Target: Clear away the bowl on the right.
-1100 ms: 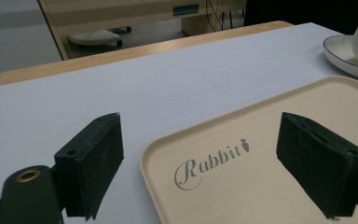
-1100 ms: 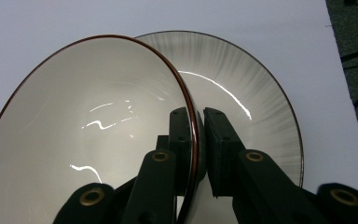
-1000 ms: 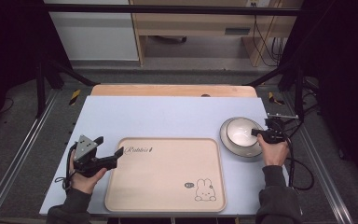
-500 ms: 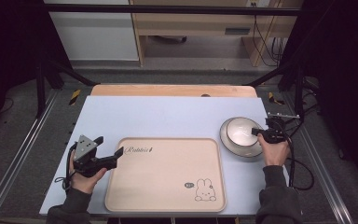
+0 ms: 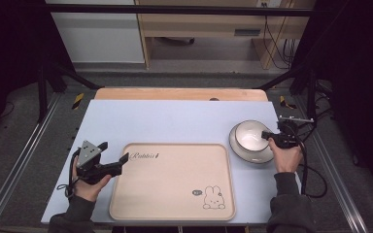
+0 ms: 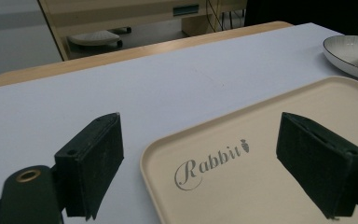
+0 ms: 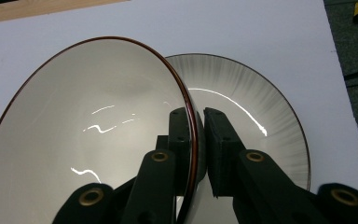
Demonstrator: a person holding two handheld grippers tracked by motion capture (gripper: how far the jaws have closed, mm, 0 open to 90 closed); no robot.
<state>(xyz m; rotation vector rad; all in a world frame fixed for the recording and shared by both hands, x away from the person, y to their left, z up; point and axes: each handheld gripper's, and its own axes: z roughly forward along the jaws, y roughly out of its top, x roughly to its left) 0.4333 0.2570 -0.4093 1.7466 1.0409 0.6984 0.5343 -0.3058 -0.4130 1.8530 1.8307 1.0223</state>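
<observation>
Over plate: right tongs clamped on bowl rim; left tongs apart.

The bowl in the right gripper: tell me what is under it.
Under the bowl lies a grey-rimmed plate on the blue table. The right gripper clamps the bowl's rim, tilting it. The plate's middle and left part are covered by the bowl.

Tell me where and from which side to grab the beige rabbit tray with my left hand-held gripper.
Take the tray by its raised rim at the near left corner, coming from the left. The open left hand-held gripper already straddles that corner; the thin upturned lip there likely suits one jaw inside, one outside.
</observation>
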